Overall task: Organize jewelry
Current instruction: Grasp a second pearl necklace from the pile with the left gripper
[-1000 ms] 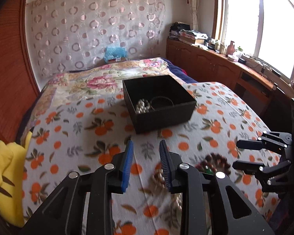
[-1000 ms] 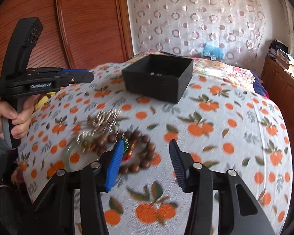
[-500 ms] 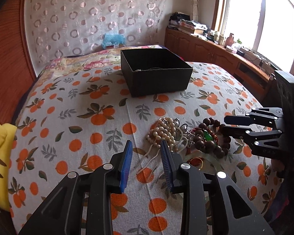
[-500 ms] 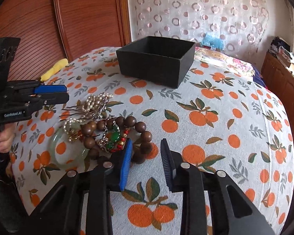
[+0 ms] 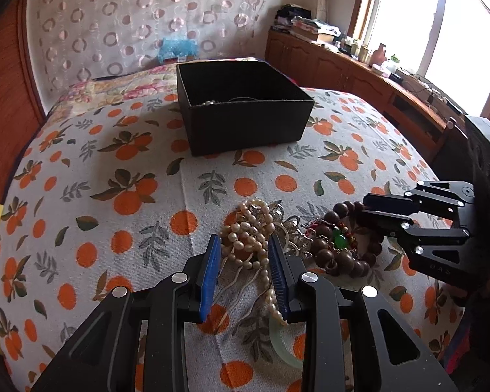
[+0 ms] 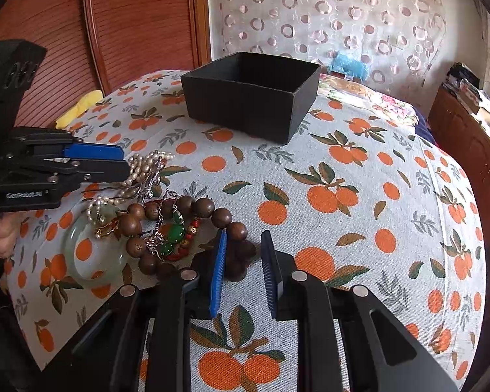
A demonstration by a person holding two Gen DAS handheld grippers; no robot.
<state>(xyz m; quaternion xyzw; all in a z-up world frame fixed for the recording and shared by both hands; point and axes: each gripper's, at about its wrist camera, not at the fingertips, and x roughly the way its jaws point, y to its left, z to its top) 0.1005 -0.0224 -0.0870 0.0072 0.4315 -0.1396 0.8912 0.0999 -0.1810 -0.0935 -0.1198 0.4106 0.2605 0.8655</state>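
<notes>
Your left gripper (image 5: 244, 254) is standing apart, straddling the pearl necklace (image 5: 250, 228) without clamping. Your right gripper (image 6: 243, 251) is likewise gaping around the wooden bead bracelet (image 6: 192, 207). The black box (image 5: 241, 104) is sitting at twelve o'clock, well apart.

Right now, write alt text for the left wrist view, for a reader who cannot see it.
The left tool, open, straddles a tangled pearl necklace on an orange-print bedspread. Beside the pearls lie a brown bead bracelet and a pale green bangle, with the right tool at the beads. A black box sits open farther back.
</notes>
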